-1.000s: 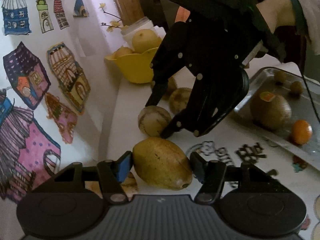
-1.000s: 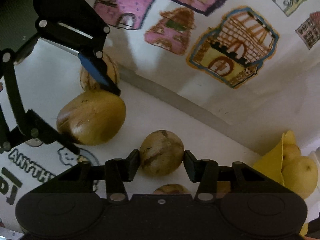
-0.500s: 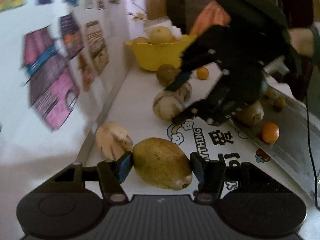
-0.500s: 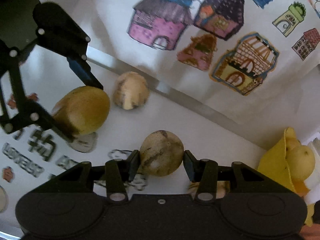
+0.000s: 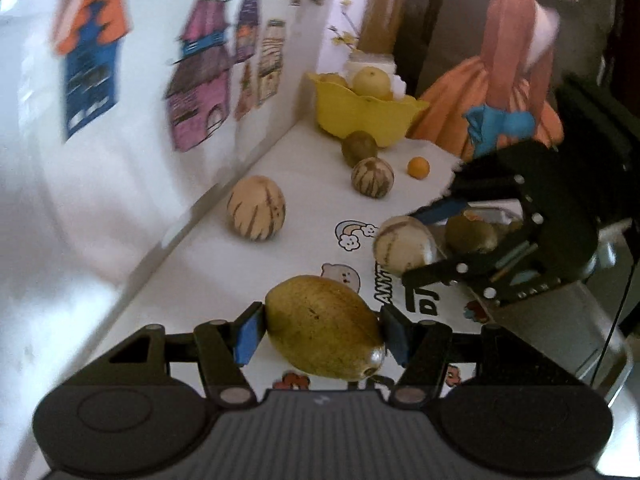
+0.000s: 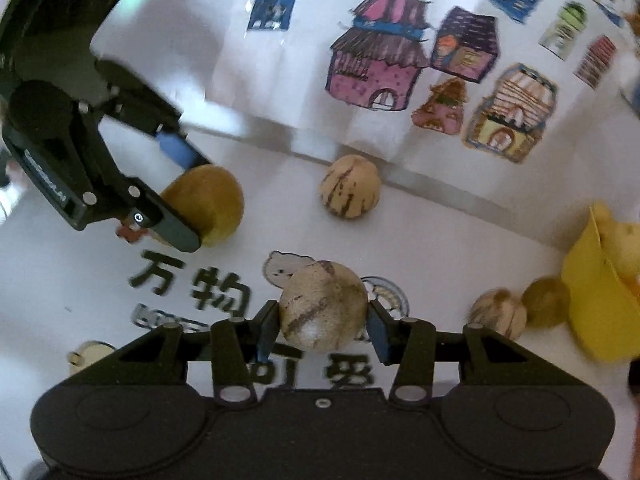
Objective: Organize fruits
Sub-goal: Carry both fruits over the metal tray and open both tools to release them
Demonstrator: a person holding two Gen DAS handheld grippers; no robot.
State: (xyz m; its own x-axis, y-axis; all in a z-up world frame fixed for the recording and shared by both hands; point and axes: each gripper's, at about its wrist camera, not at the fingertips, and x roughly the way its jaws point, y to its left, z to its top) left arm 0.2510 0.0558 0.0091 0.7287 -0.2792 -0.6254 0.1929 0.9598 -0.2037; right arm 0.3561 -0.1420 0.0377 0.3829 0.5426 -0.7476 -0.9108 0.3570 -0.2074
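My left gripper (image 5: 322, 330) is shut on a big yellow-brown oval fruit (image 5: 324, 330), held above the white table (image 5: 200, 280). My right gripper (image 6: 322, 328) is shut on a round pale striped fruit (image 6: 323, 305), also lifted. In the left wrist view the right gripper (image 5: 430, 246) appears at the right with its striped fruit (image 5: 402, 249), over the near end of a metal tray (image 5: 560, 336). In the right wrist view the left gripper (image 6: 182, 196) shows at the left with the oval fruit (image 6: 210, 202).
A striped fruit (image 5: 256, 214) lies near the wall with house drawings. Another striped fruit (image 5: 373, 178), a green-brown fruit (image 5: 359, 148) and a small orange (image 5: 418, 167) lie before a yellow bowl (image 5: 360, 118) of yellow fruit. A green-brown fruit (image 5: 470, 234) sits in the tray.
Both grippers have lifted their fruits off the table and carried them away from the wall and bowl toward the printed mat and tray. The left wrist has rolled.
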